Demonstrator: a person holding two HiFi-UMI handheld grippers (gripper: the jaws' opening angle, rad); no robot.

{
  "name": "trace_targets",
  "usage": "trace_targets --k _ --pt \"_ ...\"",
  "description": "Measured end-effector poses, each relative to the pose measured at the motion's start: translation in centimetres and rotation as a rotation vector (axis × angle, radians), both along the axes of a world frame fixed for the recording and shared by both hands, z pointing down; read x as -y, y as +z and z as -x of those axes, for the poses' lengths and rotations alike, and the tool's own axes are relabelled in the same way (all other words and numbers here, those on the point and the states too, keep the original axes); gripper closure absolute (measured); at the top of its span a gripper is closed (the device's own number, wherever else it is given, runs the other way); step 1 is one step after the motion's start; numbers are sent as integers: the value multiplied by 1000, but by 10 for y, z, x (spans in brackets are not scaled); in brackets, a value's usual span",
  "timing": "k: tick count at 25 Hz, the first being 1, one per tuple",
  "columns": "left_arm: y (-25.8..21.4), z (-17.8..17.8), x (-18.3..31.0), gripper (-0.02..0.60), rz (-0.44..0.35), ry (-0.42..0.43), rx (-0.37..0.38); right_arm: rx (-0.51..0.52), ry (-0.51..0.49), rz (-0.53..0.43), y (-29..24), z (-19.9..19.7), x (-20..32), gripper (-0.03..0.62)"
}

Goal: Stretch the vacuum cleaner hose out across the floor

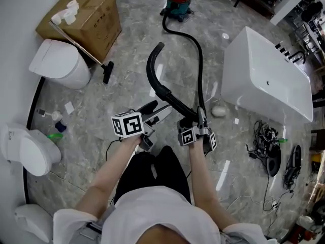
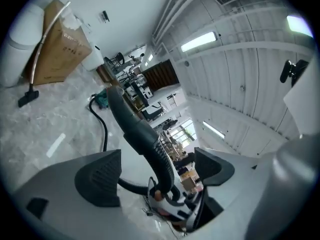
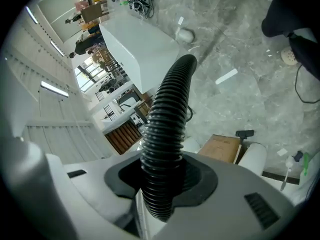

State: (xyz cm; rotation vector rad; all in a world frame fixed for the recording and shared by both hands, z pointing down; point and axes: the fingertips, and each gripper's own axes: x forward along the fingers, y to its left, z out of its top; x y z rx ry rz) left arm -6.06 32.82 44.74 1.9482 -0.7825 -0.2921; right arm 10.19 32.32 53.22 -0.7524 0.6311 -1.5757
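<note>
A black ribbed vacuum hose [image 1: 199, 70] runs from the red and teal vacuum cleaner [image 1: 178, 3] at the back across the marble floor, up to my hands. Its rigid curved handle end [image 1: 154, 67] arcs up and left. My right gripper [image 1: 201, 122] is shut on the ribbed hose [image 3: 169, 129], which stands clamped between its pads [image 3: 200, 176]. My left gripper [image 1: 158, 112] is open just left of the handle. In the left gripper view the handle [image 2: 137, 131] crosses the gap between the wide-apart pads [image 2: 97, 176] without touching them.
A white bathtub [image 1: 266, 75] stands at the right, with a tangle of cables [image 1: 269, 146] beside it. At the left are a cardboard box [image 1: 84, 19], a metal wand with a floor nozzle [image 1: 84, 51] and two toilets [image 1: 58, 62] [image 1: 25, 149]. The person's dark trousers [image 1: 152, 174] are below the grippers.
</note>
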Motion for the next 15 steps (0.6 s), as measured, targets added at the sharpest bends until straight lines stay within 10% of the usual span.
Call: trace_targets --k 11,15 --pt "-17 15 35 147 -62 -126 -35 21 -99 -54 -15 66 -18 440" --pt "-17 28 34 312 -99 -91 -51 75 -108 -92 -15 89 -21 439"
